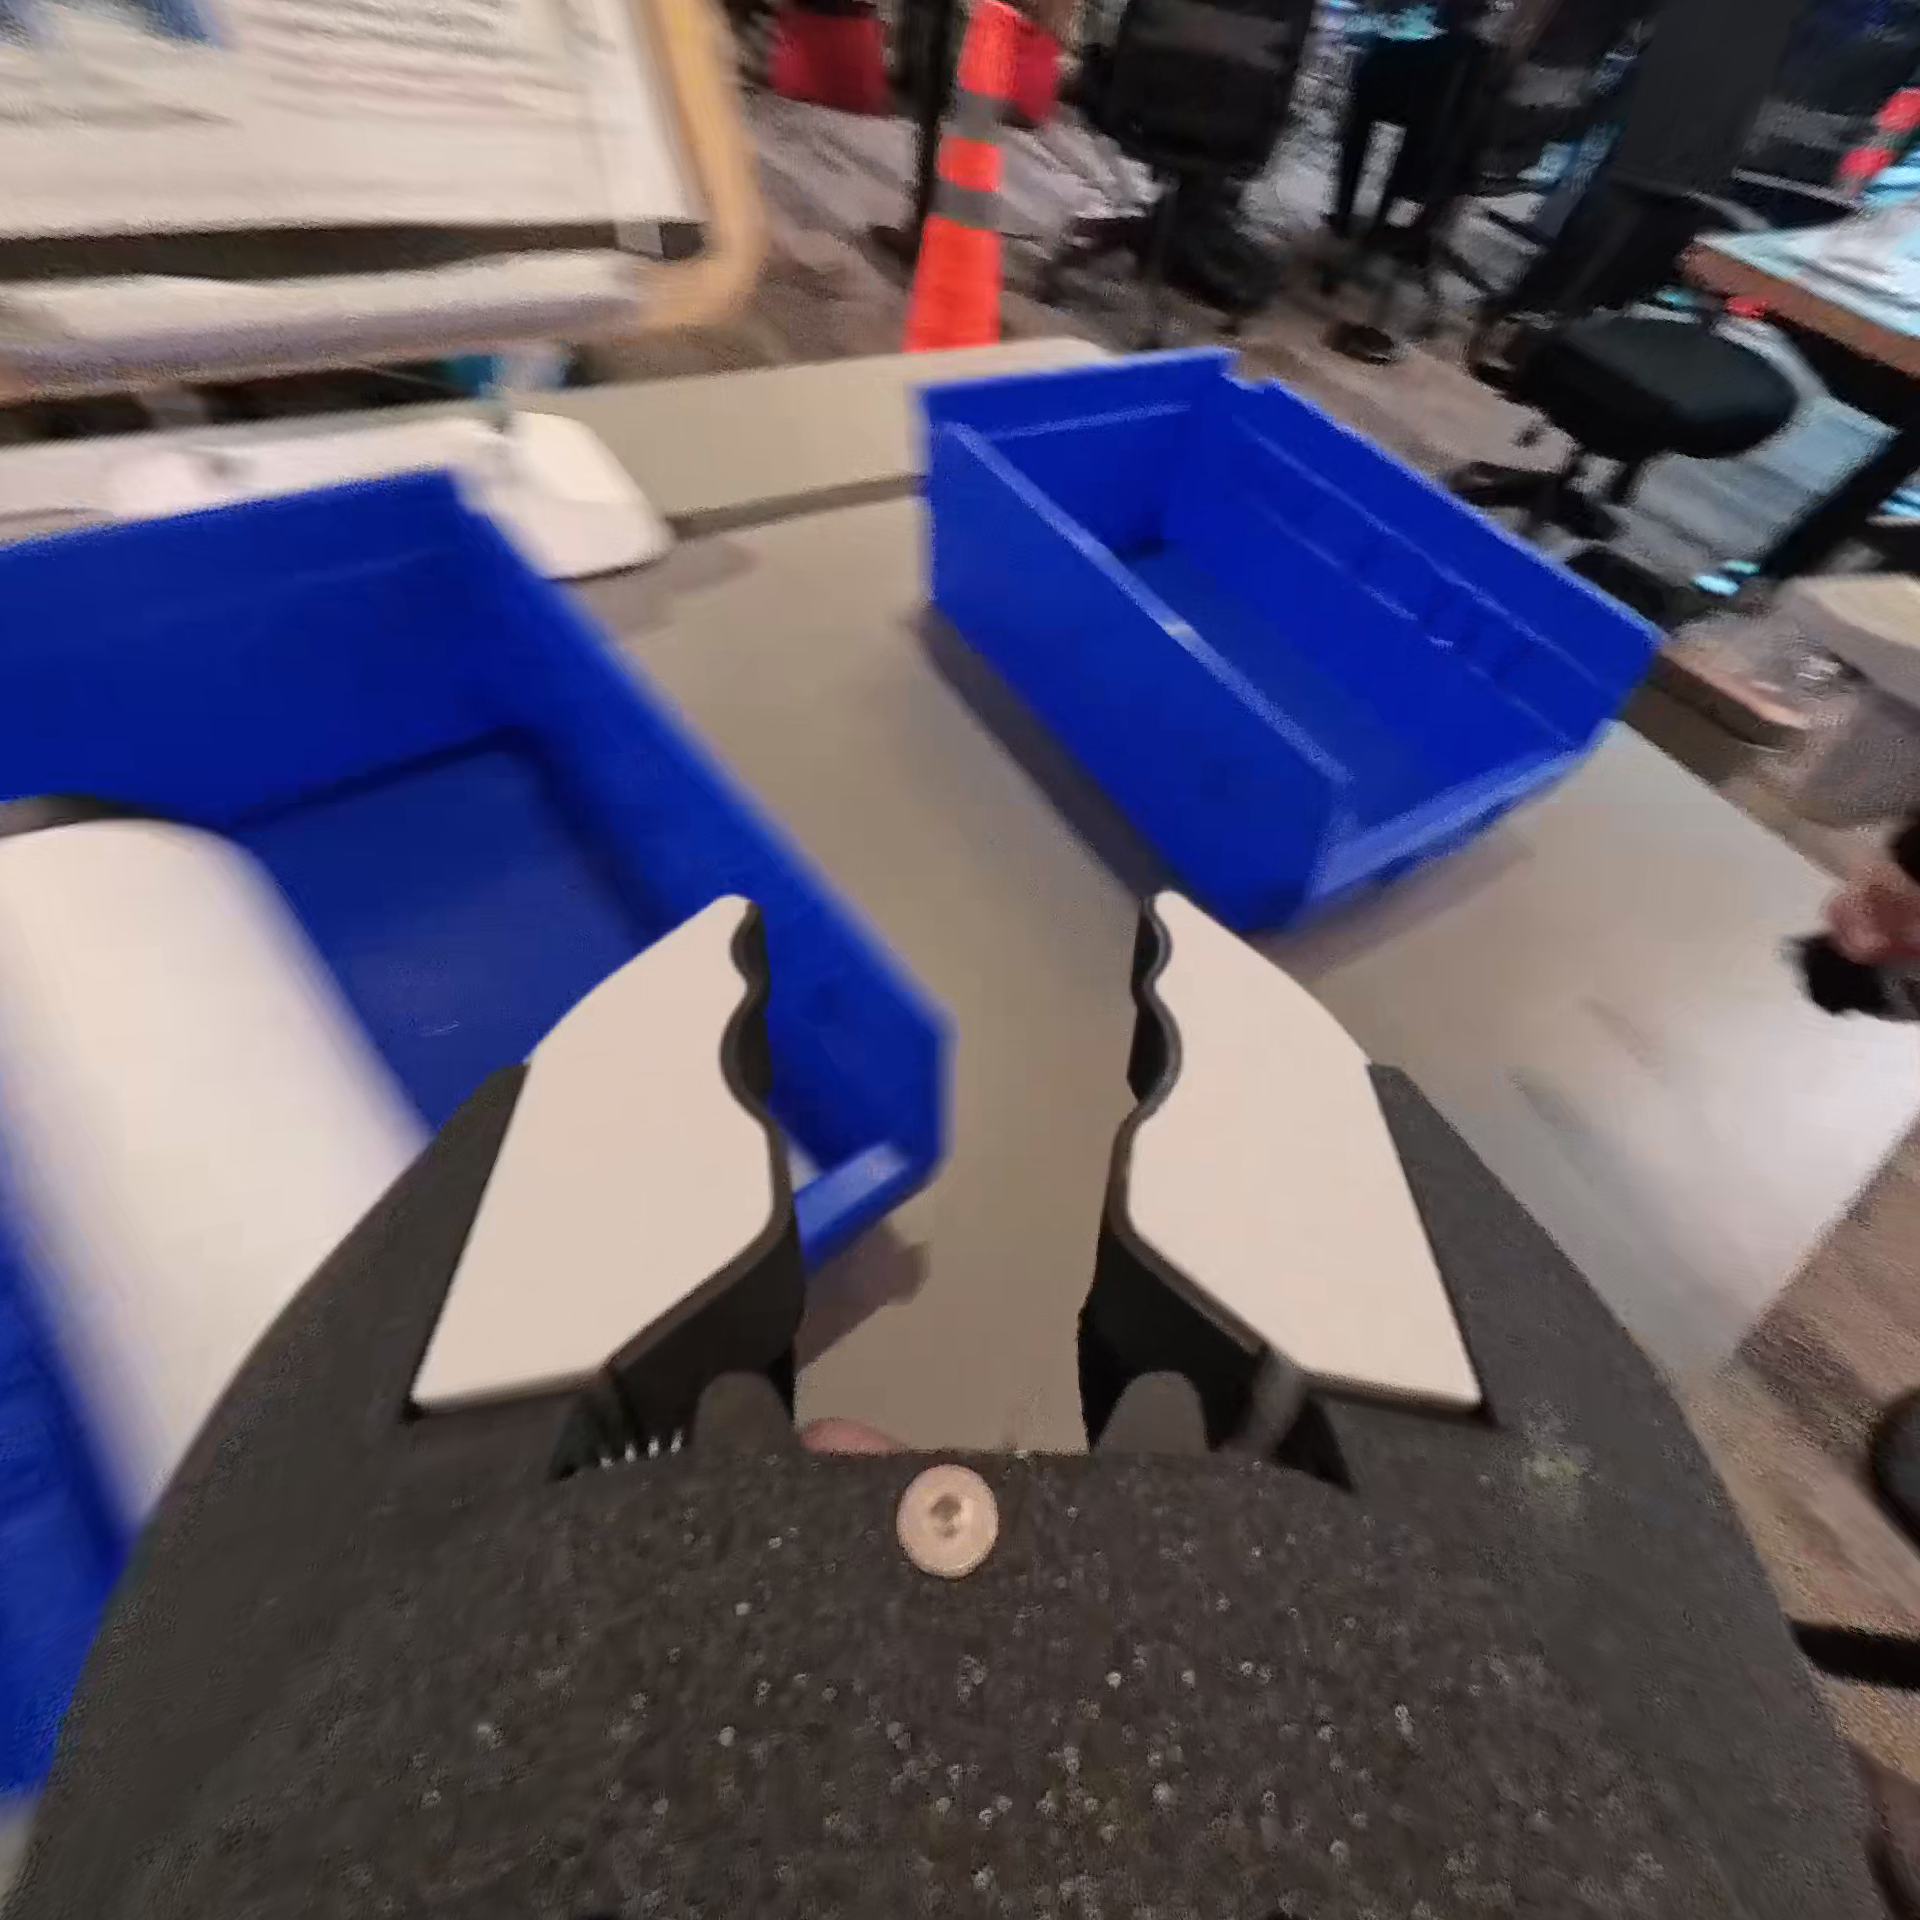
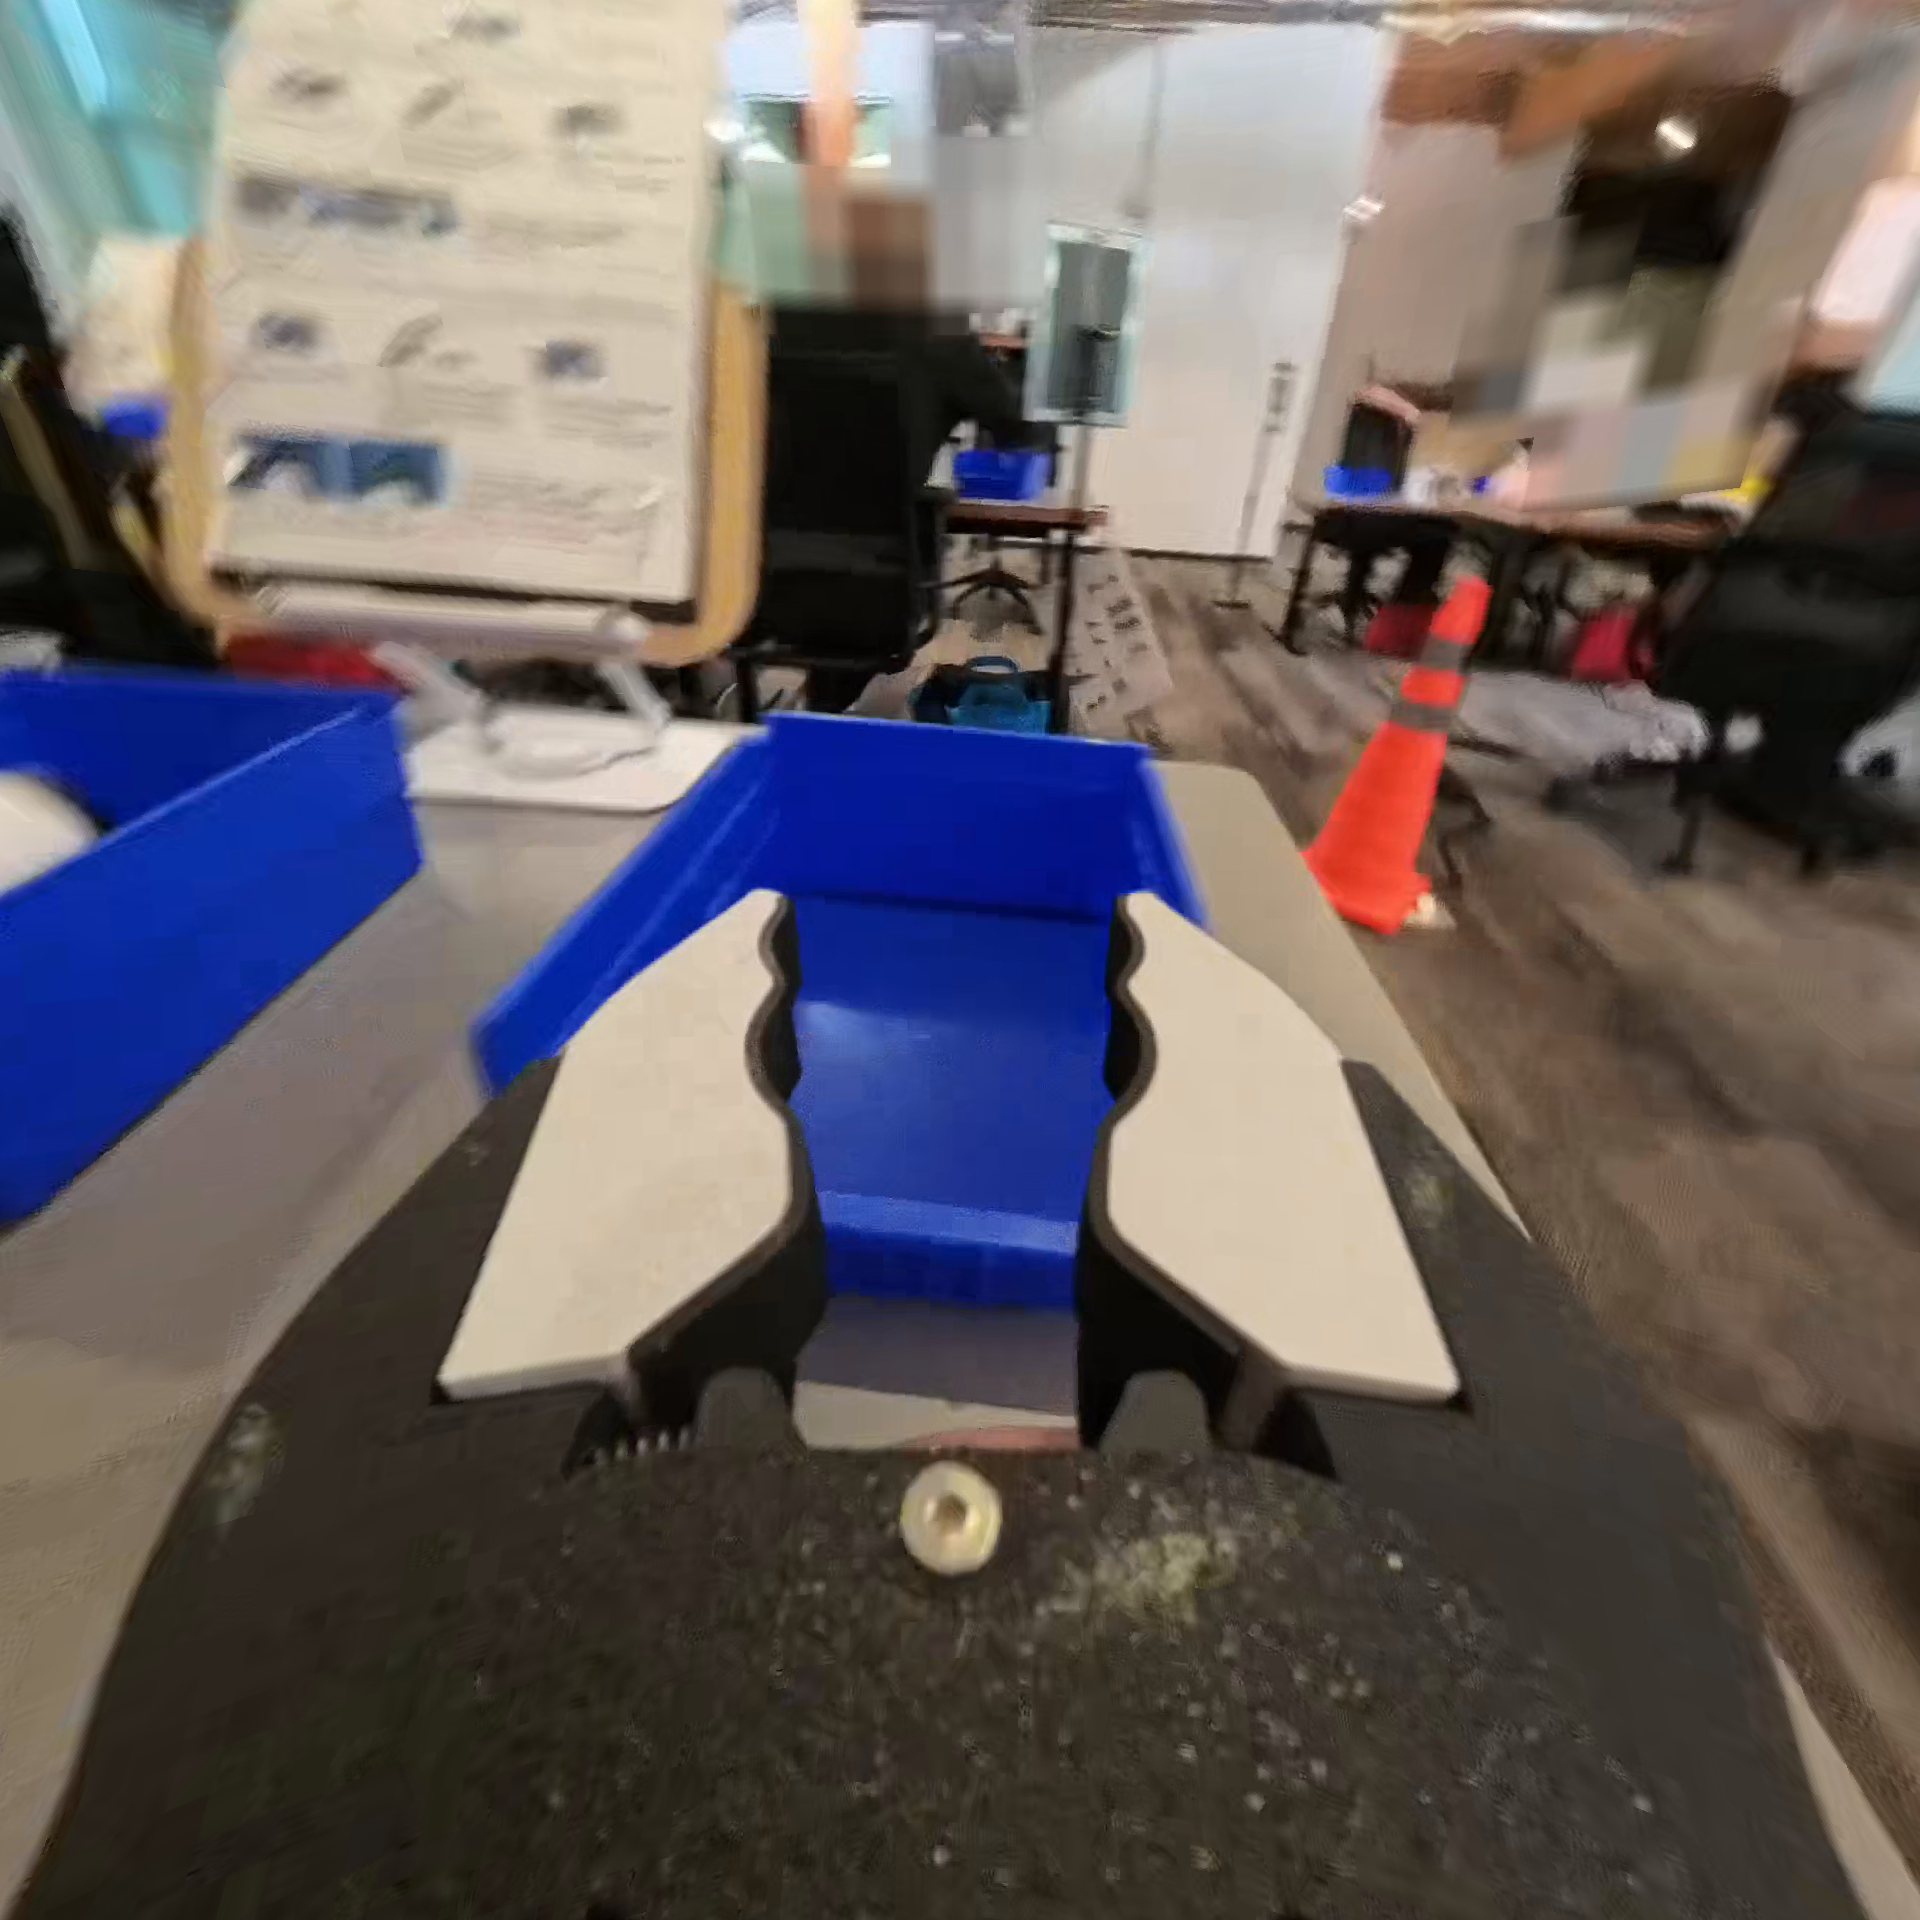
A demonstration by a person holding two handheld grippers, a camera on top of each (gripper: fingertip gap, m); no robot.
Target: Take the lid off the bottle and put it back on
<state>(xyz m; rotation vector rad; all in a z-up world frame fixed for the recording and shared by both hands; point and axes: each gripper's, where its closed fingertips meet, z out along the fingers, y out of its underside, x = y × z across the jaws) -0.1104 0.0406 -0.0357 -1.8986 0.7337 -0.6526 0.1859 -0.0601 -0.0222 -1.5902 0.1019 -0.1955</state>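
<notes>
Claws both gape with nothing between the pads: left claw (image 1: 951, 914) over grey bench (image 1: 883, 675), right claw (image 2: 951, 914) over an empty bin. White cylindrical bottle (image 1: 156, 1039) lies in left blue plastic bin (image 1: 623, 665); lid unseen. Risk: round body rolls from grasp. Count: two bins, second (image 1: 1091, 665); one bottle.

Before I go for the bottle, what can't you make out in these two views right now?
- Bottle: left view, blurred, cut off by the left edge; lid not visible.
- Bottle: right view, only a white sliver behind the left bin wall.
- Right bin floor: partly hidden by the right gripper fingers.
</notes>
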